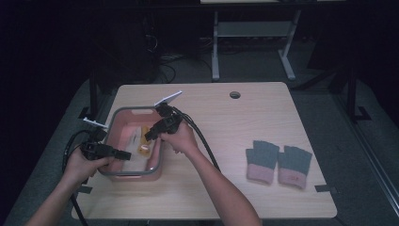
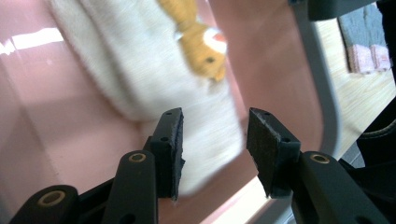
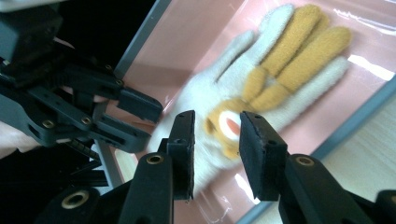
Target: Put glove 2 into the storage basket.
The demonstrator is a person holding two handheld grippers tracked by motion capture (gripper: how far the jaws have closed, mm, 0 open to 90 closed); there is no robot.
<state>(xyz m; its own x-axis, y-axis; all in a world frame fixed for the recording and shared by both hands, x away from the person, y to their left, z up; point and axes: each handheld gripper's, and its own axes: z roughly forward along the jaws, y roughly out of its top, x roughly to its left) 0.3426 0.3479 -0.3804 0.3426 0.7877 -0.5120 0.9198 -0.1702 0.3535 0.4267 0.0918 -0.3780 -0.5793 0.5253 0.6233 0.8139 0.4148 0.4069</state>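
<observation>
No readable text, label, brand or number on anything in view

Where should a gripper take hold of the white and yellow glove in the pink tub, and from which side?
Probably at the cuff end of the glove, coming from above: it lies flat in the tub, whose walls block a level approach, and the cuff is one thick band.

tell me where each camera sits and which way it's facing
High view: above the person's side, looking forward and down on the table; both forearms, left gripper, right gripper.
Left gripper view: rides that gripper, looks along its parted jaws into the pink bin.
Right gripper view: looks along its own jaws at the cream-and-yellow glove; the left gripper shows farther off.
All share bin and glove.
</observation>
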